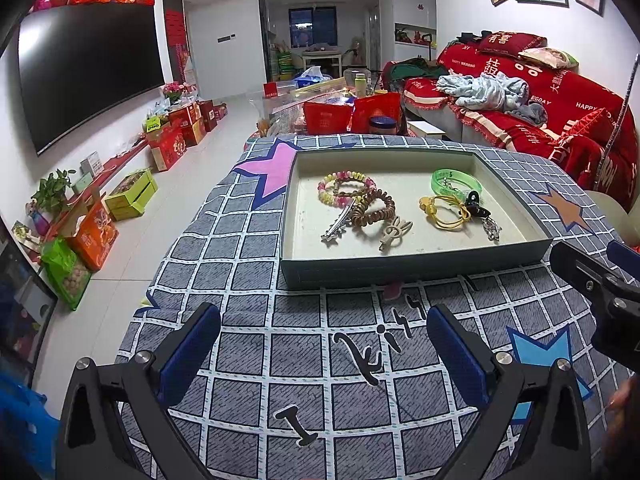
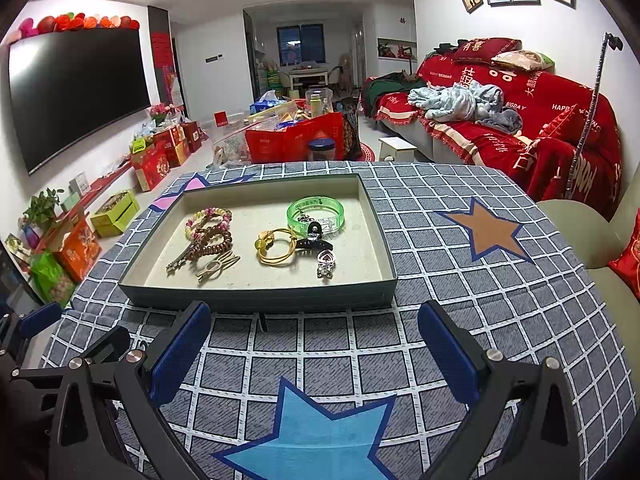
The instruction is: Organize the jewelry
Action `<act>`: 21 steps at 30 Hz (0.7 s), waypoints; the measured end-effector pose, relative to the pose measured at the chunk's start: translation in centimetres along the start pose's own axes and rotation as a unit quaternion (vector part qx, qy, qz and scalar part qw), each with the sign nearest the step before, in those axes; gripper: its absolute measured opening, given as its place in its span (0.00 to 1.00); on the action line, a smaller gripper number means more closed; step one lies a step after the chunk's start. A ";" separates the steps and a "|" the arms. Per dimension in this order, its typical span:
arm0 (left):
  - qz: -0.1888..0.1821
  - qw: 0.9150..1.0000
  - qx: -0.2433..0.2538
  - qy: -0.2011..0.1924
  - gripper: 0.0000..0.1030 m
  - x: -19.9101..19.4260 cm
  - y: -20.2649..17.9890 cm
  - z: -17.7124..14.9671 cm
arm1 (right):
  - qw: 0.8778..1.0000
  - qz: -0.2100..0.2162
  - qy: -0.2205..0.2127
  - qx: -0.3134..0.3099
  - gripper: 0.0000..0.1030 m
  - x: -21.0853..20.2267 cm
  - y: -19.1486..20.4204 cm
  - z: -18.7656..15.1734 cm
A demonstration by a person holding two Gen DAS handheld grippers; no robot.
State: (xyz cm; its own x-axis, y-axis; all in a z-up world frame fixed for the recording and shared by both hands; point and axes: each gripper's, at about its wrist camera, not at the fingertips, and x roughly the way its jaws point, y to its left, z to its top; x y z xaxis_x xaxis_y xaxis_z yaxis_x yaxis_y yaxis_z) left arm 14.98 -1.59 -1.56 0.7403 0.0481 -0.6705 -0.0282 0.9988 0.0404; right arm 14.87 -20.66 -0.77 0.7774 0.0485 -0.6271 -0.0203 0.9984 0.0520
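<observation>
Blue-padded fingers (image 1: pixel 192 360) of the left hand-held gripper (image 1: pixel 324 356) stand wide apart and empty above the table (image 1: pixel 240 360), which wears a grey checked cloth with coloured stars and black lettering. The right hand-held gripper (image 2: pixel 314 354) is likewise spread wide with nothing between its pads, hovering over a blue star (image 2: pixel 316 432) printed on the cloth. Each gripper shows at the edge of the other's view, side by side at the near edge of the table.

Just beyond both grippers lies a shallow grey tray (image 2: pixel 256 298) with a pale floor, resting flat on the cloth. All the jewelry sits inside it. On the left side are a pink and yellow bead bracelet (image 1: pixel 346 188), a brown coiled hair tie (image 1: pixel 374 206), a silver hair clip (image 1: pixel 336 226) and a beige clip (image 1: pixel 394 232), bunched together and overlapping. On the right side are a clear green bangle (image 2: pixel 316 214), a yellow hair tie (image 2: pixel 274 249), a black claw clip (image 2: pixel 314 243) and a small silver charm (image 2: pixel 325 264), also touching one another.

Past the table stand red gift bags (image 2: pixel 294 142) on the floor. Farther back, a large dark television (image 1: pixel 88 68) hangs on the left wall, and a sofa (image 2: pixel 520 128) draped in red covers lines the right.
</observation>
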 end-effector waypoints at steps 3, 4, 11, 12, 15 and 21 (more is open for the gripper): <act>0.001 1.000 -0.001 0.000 1.00 0.0 0.0 -0.1 | 1.000 0.000 0.000 0.000 1.00 0.0 0.0 0.0; 0.002 1.000 -0.001 0.000 1.00 0.0 0.0 -0.1 | 1.000 0.000 0.000 0.001 1.00 0.0 -0.1 0.0; 0.003 1.000 0.001 0.002 1.00 0.0 0.0 -0.1 | 1.000 0.000 0.000 0.000 1.00 0.0 -0.1 -0.1; 0.003 1.000 0.002 0.002 1.00 0.0 -0.1 -0.1 | 1.000 0.001 0.000 0.001 1.00 0.0 -0.1 -0.1; 0.003 1.000 0.005 0.001 1.00 -0.1 -0.1 0.0 | 1.000 0.000 0.000 0.001 1.00 0.0 -0.1 -0.1; -0.004 1.000 0.003 0.002 1.00 -0.2 -0.1 -0.1 | 1.000 0.000 0.000 0.001 1.00 0.0 -0.1 -0.1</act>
State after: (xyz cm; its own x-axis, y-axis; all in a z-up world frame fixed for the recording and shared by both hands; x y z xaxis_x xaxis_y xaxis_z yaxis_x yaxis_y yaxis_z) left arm 14.75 -1.73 -1.46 0.7376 0.0397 -0.6741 -0.0181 0.9991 0.0391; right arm 14.84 -20.71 -0.87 0.7770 0.0487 -0.6276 -0.0197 0.9984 0.0530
